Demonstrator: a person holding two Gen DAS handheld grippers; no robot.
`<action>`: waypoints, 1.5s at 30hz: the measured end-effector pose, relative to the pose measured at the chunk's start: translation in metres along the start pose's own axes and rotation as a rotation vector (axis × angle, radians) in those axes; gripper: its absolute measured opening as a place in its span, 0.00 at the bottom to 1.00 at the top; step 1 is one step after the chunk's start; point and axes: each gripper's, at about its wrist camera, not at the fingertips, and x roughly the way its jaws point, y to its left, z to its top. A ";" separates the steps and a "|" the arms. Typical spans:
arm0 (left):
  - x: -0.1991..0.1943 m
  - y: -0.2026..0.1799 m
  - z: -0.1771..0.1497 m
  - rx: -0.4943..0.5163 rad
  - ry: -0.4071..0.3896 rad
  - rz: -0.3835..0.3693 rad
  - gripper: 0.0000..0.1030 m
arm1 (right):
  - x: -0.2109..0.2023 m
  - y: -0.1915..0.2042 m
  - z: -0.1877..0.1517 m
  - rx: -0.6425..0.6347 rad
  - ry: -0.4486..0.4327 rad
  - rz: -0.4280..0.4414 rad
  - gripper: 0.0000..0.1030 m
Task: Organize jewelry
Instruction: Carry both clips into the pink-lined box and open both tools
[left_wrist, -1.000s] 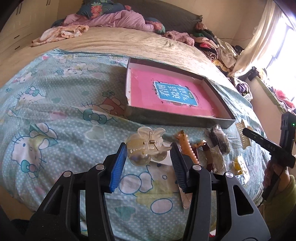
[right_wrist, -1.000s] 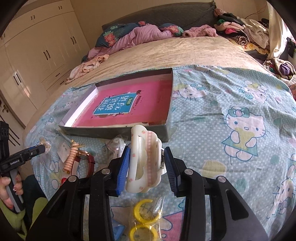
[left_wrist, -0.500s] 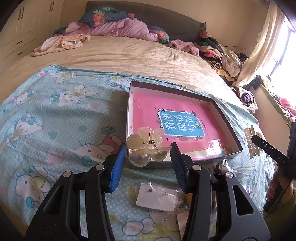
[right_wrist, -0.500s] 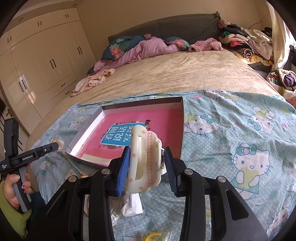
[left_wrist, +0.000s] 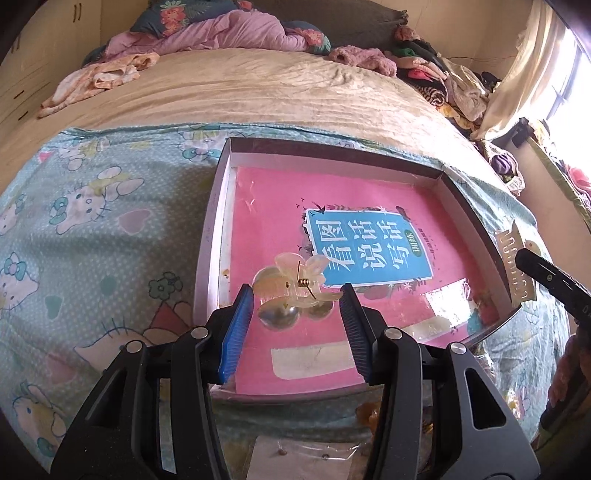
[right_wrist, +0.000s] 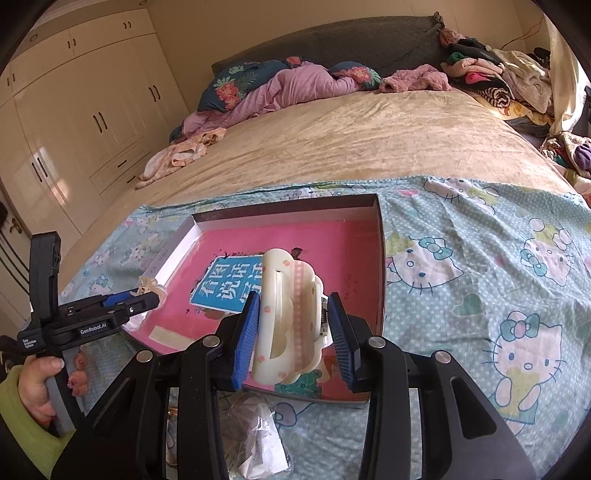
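Left wrist view, nearest first: a clear packet holding a white card (left_wrist: 295, 459) lies on the cartoon-cat sheet (left_wrist: 92, 258) below the fingers; above it the left gripper (left_wrist: 297, 308) is clamped on a translucent butterfly hair claw (left_wrist: 291, 286), its blue pads pressing the claw's handles, the claw hanging over the near left part of a shallow grey box (left_wrist: 212, 236); a pink book (left_wrist: 332, 229) with a blue title panel lies flat inside the box; at the right edge the tip of the other gripper carries a pale comb-toothed clip; beyond the sheet a beige blanket (left_wrist: 240, 92) runs to heaped pillows and clothes.

Right wrist view, nearest first: crumpled clear packets (right_wrist: 258, 435) lie on the sheet below the fingers; the right gripper (right_wrist: 295, 325) is closed tight on a cream hair claw (right_wrist: 288, 317) with small pink dots, held upright over the box's near edge; to the left a hand (right_wrist: 40, 387) in a green sleeve grips the other tool's handle; cream wardrobe doors (right_wrist: 74, 110) stand far left.
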 end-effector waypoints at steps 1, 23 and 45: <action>0.004 0.000 -0.001 0.000 0.010 0.003 0.39 | 0.003 -0.001 0.000 0.000 0.008 -0.003 0.35; 0.015 -0.005 -0.004 0.051 0.032 0.034 0.39 | 0.032 -0.011 -0.013 0.006 0.110 -0.082 0.37; -0.042 -0.016 -0.004 0.057 -0.072 0.019 0.84 | -0.061 0.002 -0.019 0.020 -0.052 -0.076 0.79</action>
